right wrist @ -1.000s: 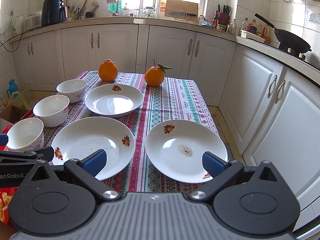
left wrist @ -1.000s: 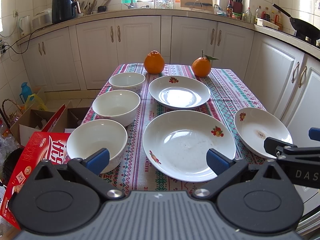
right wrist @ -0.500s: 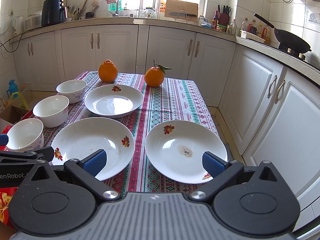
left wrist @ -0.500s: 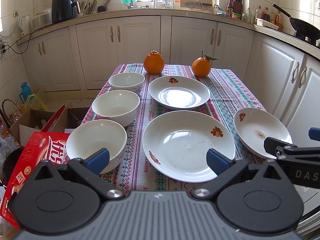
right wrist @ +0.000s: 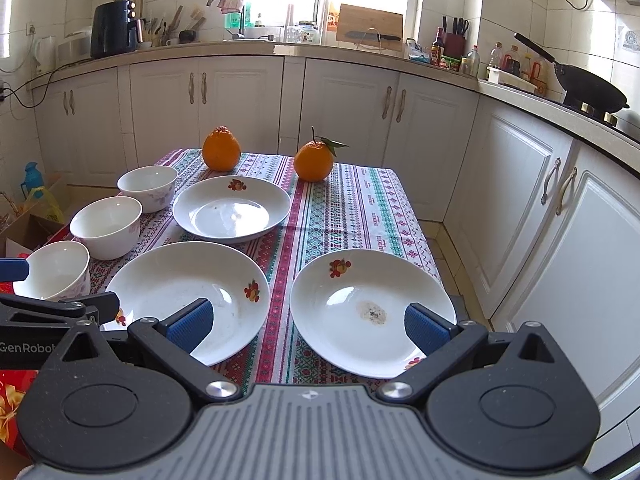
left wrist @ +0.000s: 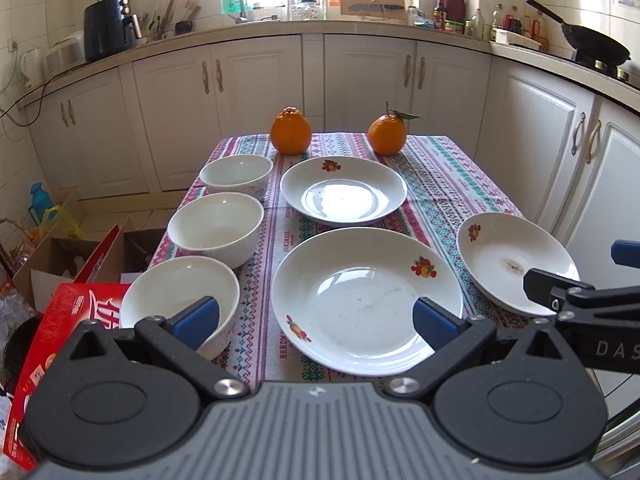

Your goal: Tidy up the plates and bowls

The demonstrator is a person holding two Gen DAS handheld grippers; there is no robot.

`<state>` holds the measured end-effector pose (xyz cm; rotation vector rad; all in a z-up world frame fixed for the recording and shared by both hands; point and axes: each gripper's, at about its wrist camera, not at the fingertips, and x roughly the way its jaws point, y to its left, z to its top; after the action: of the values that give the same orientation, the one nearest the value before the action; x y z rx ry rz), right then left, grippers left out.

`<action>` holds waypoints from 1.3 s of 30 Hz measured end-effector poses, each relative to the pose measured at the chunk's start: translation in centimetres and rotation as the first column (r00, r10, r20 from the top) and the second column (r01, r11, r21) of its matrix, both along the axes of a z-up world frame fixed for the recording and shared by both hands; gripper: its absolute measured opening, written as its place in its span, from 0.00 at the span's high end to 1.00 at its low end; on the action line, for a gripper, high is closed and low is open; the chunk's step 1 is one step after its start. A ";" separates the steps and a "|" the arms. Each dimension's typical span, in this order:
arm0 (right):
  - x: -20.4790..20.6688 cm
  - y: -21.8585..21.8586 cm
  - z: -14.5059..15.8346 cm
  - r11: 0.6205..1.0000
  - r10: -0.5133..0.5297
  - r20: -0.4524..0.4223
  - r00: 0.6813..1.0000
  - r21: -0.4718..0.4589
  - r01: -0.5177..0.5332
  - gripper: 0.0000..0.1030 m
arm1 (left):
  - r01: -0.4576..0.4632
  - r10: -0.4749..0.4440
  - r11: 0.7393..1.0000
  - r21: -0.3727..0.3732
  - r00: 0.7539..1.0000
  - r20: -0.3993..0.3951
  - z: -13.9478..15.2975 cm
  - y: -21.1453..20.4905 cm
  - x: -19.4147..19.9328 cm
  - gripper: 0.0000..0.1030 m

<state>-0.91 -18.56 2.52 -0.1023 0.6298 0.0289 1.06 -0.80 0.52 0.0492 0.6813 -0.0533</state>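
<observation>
Both the left tongs (left wrist: 314,320) and right tongs (right wrist: 306,322) are hovering wide open, gripping nothing, over upward-facing plates (left wrist: 366,300) ahead, bowls (left wrist: 216,230) lining up leftward, "DAS" and "GenRobot" lettering showing.

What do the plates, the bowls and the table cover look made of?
Plates: probably glazed ceramic, with glossy window reflections and printed fruit motifs. Bowls: likely the same, white and shiny. Table cover: woven-looking patterned fabric, matte, with a fold crease.
</observation>
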 end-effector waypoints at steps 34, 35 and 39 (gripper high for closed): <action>2.2 -10.2 -6.4 0.998 0.041 -0.095 0.995 0.043 -0.037 0.00 | 0.295 -0.295 0.956 -0.010 0.956 0.002 -0.4 -5.5 5.9 0.01; 2.3 -10.4 -6.8 0.998 0.046 -0.104 0.994 0.050 -0.041 0.00 | 0.298 -0.298 0.955 -0.008 0.955 -0.002 -0.6 -5.7 6.1 0.01; 2.9 -10.9 -8.3 0.997 0.054 -0.137 0.989 0.062 -0.046 0.00 | 0.320 -0.320 0.947 -0.006 0.947 -0.029 -1.3 -6.5 6.8 0.01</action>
<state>1.98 -29.45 -5.77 -0.0598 0.7646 0.1040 7.88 -7.30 -0.78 0.1582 0.6973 -0.3684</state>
